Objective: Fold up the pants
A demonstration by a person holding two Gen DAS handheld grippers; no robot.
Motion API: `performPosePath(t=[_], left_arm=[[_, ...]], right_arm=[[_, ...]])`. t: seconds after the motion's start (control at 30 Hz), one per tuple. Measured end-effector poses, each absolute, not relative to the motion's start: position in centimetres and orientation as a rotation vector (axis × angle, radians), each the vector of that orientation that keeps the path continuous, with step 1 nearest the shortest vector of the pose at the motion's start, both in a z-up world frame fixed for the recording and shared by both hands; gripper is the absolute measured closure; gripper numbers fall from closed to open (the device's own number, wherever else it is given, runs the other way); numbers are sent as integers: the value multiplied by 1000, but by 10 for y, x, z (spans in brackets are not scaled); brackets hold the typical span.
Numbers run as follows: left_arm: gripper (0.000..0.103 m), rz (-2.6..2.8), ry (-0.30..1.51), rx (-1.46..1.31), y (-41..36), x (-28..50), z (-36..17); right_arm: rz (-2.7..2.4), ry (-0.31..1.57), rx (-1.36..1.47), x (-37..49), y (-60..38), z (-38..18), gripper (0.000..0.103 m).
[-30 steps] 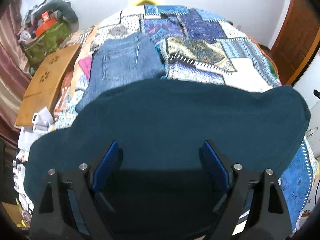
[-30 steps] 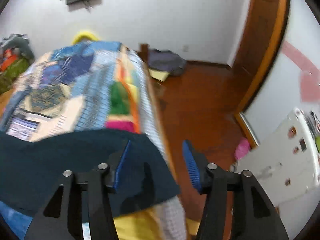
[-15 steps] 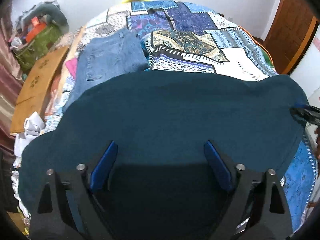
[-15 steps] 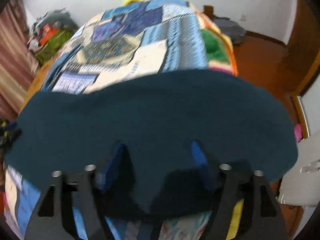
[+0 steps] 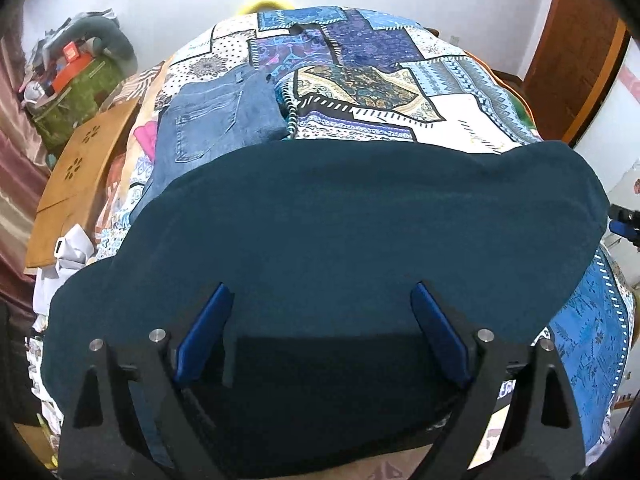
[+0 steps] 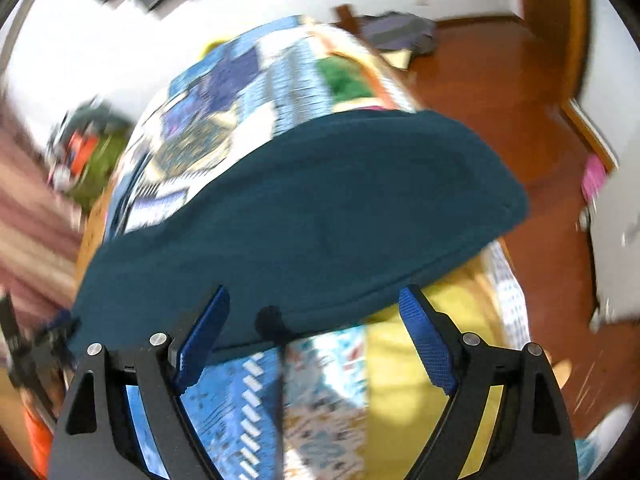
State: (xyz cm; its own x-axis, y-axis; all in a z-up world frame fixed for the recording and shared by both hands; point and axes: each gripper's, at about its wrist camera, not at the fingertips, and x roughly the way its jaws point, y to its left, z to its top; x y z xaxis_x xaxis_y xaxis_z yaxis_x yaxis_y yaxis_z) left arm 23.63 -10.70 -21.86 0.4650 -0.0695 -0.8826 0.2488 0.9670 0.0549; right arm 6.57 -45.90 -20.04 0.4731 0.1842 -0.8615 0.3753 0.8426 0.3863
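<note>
Where the patchwork bed [image 5: 452,112] fills the upper half of the left wrist view, the teal pants [image 5: 340,232] lie flat across it in a wide band through the middle of the frame, reaching from the lower left to the right edge. Folded jeans [image 5: 216,120] sit on the bed at upper left, their near edge tucked behind the pants. A wooden board [image 5: 80,176] leans at the far left, by a green bag [image 5: 76,100]. The left gripper [image 5: 320,320] at bottom centre stands wide open over the pants, its blue pads [image 5: 204,332] clear of the cloth's folds. In the blurred right wrist view, the pants [image 6: 304,216] cross mid-frame, and the right gripper [image 6: 316,332] is opening at their near edge, pressing on nothing.
</note>
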Motion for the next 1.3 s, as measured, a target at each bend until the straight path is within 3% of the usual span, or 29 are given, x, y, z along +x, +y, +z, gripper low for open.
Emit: performPosePath(t=[0.3, 0.4, 0.5, 0.57, 0.67, 0.87, 1.07, 1.3], left_arm=[[10, -208, 1110, 168, -124, 244, -224], [10, -207, 1104, 181, -134, 244, -224], [10, -216, 1105, 180, -140, 245, -225], [10, -221, 1107, 180, -142, 247, -224], [10, -221, 1107, 176, -142, 249, -222], [10, -186, 1060, 141, -132, 252, -206], [10, -196, 952, 129, -117, 247, -170], [10, -194, 839, 151, -103, 236, -138]], right_arm=[[-241, 1118, 875, 71, -517, -252, 20], [-261, 1074, 864, 76, -527, -250, 29], [-273, 1044, 863, 80, -531, -246, 48], [-298, 1019, 844, 78, -534, -240, 74], [-304, 963, 811, 68, -541, -227, 89], [-311, 874, 681, 70, -530, -191, 93], [-219, 748, 447, 87, -478, -115, 93], [-23, 594, 360, 104, -404, -47, 93]])
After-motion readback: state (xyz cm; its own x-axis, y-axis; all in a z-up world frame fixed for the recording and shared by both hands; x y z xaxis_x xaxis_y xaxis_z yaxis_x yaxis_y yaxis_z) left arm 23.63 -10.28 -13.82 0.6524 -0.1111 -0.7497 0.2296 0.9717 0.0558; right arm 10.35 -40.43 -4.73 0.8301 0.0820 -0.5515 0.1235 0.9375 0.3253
